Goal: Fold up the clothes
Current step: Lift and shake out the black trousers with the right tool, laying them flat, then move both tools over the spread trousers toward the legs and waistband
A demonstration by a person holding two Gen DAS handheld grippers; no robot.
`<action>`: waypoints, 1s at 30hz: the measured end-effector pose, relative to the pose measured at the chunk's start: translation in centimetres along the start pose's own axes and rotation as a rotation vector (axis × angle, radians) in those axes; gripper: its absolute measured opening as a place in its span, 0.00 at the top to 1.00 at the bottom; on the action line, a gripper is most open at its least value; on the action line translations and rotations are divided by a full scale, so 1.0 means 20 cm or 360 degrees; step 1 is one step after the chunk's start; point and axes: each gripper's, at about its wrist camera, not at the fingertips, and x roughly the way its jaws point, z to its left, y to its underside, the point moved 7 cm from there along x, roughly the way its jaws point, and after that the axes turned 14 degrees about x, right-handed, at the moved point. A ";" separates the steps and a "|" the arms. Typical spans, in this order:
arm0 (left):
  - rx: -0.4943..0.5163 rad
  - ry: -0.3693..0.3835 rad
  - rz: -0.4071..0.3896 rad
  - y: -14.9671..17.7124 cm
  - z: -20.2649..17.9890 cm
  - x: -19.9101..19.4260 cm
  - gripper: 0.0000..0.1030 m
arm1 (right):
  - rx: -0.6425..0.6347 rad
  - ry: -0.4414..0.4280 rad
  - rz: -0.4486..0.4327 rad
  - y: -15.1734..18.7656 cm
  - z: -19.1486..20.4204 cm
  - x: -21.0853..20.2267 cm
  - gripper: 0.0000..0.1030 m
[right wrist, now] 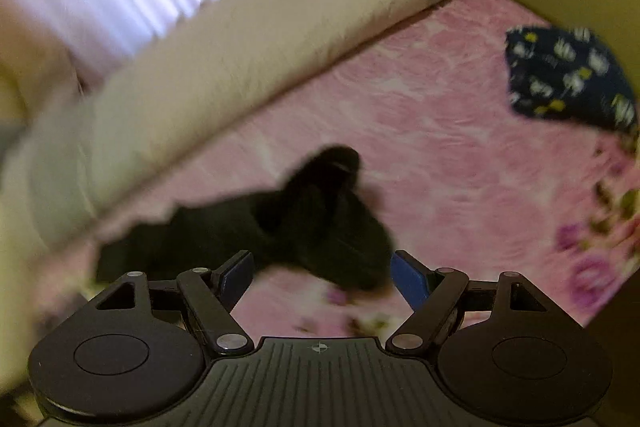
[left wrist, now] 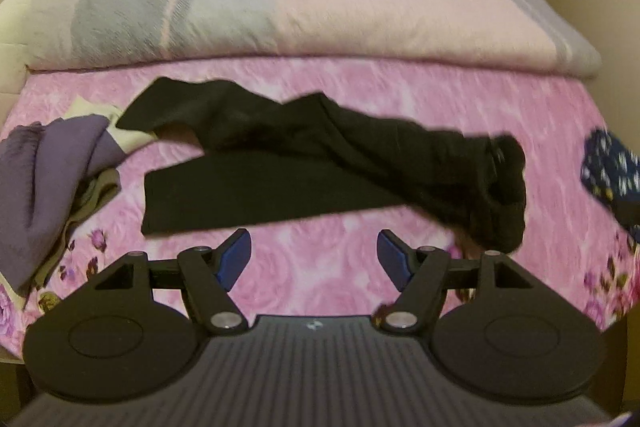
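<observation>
A black garment [left wrist: 304, 163] lies crumpled across the pink floral bedspread [left wrist: 340, 275], its two long parts stretched leftward and a bunched end at the right. My left gripper [left wrist: 314, 259] hovers open just in front of it, with nothing between the blue pads [left wrist: 232, 263]. In the right wrist view the same black garment [right wrist: 288, 227] lies just ahead, blurred. My right gripper [right wrist: 322, 279] is open, its right pad close to the bunched end.
A thick folded blanket [left wrist: 280, 3] in pink, grey and cream runs along the back of the bed. A purple garment [left wrist: 44, 179] and other clothes are heaped at the left. A navy patterned cloth [right wrist: 568, 79] lies at the right, near the wall.
</observation>
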 end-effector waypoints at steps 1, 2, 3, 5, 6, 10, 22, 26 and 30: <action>0.0020 -0.0009 0.0010 0.02 -0.03 -0.01 0.36 | -0.0066 0.0031 0.0006 0.06 -0.03 0.01 0.24; 0.0039 -0.0017 0.0020 0.03 -0.06 -0.02 0.36 | -0.0117 0.0039 0.0023 0.13 -0.04 0.01 0.24; 0.0059 -0.0023 0.0020 0.04 -0.08 -0.03 0.36 | -0.0166 0.0044 0.0042 0.19 -0.05 0.01 0.24; 0.0100 -0.0033 0.0006 0.03 -0.08 -0.05 0.36 | -0.0195 0.0044 0.0042 0.22 -0.04 0.04 0.24; 0.0121 -0.0038 -0.0001 0.03 -0.09 -0.06 0.35 | -0.0202 0.0040 0.0038 0.25 -0.03 0.04 0.24; 0.0186 -0.0047 -0.0038 0.03 -0.06 -0.13 0.35 | -0.0227 0.0026 0.0012 0.32 0.04 0.01 0.24; 0.0231 -0.0090 -0.0026 0.27 0.22 -0.32 0.35 | -0.0222 0.0054 0.0023 0.73 0.27 -0.11 0.24; 0.0255 -0.0061 -0.0033 0.35 0.25 -0.36 0.35 | -0.0182 0.0093 0.0021 0.85 0.27 -0.14 0.24; 0.0279 -0.0036 -0.0028 0.41 0.26 -0.37 0.35 | -0.0161 0.0120 0.0017 0.94 0.27 -0.16 0.24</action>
